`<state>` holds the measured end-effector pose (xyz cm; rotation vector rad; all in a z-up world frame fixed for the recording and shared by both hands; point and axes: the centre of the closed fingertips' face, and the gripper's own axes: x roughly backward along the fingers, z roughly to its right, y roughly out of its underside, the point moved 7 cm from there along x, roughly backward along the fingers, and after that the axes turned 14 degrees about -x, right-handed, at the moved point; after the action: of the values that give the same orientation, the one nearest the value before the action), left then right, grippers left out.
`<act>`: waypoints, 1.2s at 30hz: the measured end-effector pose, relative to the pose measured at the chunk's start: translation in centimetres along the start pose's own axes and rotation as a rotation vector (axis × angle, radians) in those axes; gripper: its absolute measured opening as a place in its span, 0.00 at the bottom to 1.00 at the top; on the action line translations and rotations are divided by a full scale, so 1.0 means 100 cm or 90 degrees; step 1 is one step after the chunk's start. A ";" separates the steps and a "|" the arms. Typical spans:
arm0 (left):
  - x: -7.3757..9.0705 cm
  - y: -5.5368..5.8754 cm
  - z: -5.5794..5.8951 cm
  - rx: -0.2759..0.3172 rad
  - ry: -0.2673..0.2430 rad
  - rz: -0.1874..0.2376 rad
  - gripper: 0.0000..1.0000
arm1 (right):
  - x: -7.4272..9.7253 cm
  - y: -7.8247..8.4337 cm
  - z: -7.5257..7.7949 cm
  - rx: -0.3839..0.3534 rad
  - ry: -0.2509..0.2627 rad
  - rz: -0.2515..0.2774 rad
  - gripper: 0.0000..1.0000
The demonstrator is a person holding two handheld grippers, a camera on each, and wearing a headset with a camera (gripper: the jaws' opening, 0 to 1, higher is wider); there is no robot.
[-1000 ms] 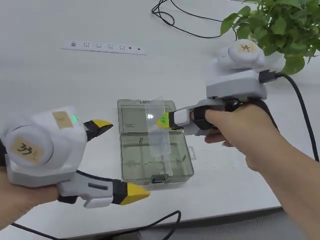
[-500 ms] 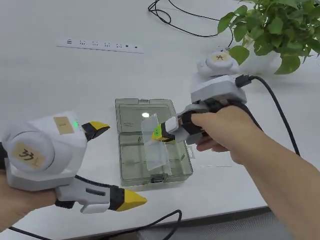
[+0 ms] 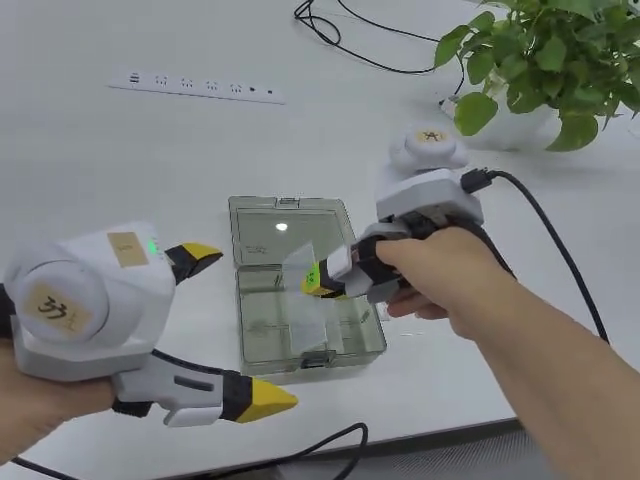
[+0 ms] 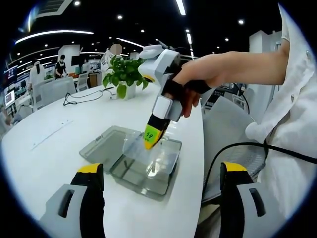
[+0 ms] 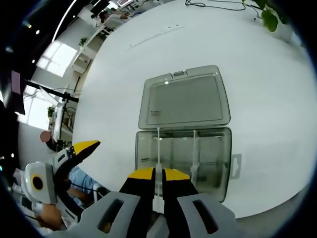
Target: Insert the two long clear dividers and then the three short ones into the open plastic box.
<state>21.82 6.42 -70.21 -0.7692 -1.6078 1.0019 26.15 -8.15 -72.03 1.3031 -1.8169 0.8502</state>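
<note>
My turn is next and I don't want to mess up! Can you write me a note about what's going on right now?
Left tongs: open, empty, held at the near-left of the open plastic box.
Right tongs: shut on a clear divider, held over the box's base.
Box: on the white table, lid lying open behind.
Done: a second divider looks seated in the base, beside the held one.
Left: press the held one in, then fit the rest.
</note>
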 end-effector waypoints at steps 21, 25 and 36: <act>-0.002 0.004 0.000 0.007 0.015 0.006 0.98 | -0.012 -0.001 0.004 0.014 0.027 -0.008 0.06; -0.002 0.004 0.001 0.009 0.016 0.010 0.98 | -0.013 -0.002 0.004 0.019 0.031 -0.007 0.06; -0.003 0.006 0.002 0.016 0.017 0.013 0.98 | -0.014 -0.003 0.004 0.035 0.042 0.001 0.06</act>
<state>21.71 6.38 -70.86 -0.7804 -1.5644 1.0197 26.66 -7.91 -73.46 1.2929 -1.7544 0.9382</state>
